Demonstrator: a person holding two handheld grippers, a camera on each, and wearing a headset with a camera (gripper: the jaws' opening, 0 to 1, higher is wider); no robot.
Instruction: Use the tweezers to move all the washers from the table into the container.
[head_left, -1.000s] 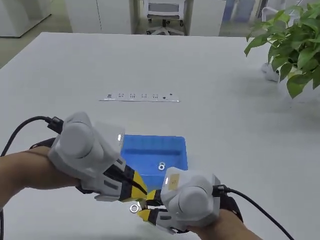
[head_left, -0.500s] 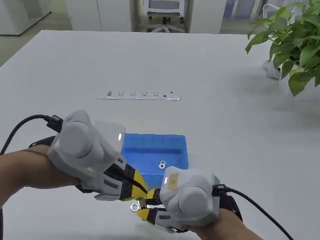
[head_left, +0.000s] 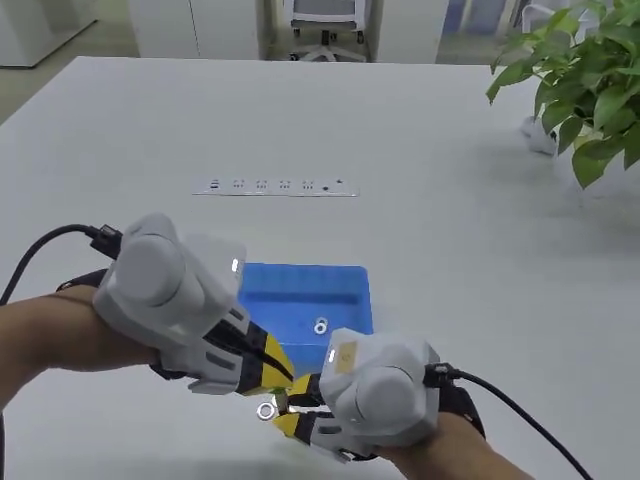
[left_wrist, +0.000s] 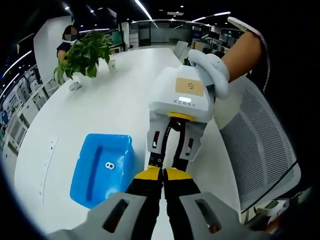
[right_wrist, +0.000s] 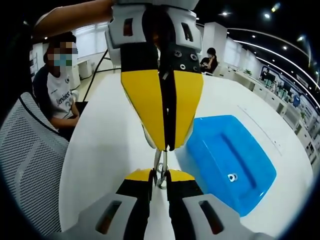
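While tip to tip, left hand-held gripper (left_wrist: 163, 173) pressed together, right hand-held gripper (right_wrist: 160, 176) tight on tweezers (right_wrist: 159, 162), washer (head_left: 265, 410) just beside.

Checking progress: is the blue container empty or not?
Not empty: a washer lies inside the blue container, plain in all three views.

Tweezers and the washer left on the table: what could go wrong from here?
The tweezers are thin and pinched only at the tips of the right gripper, with the shut left gripper meeting them from the other side; they may twist or slip. The washer lies flat on the table right beside those tips, so a poor grab might flick it away from the container.
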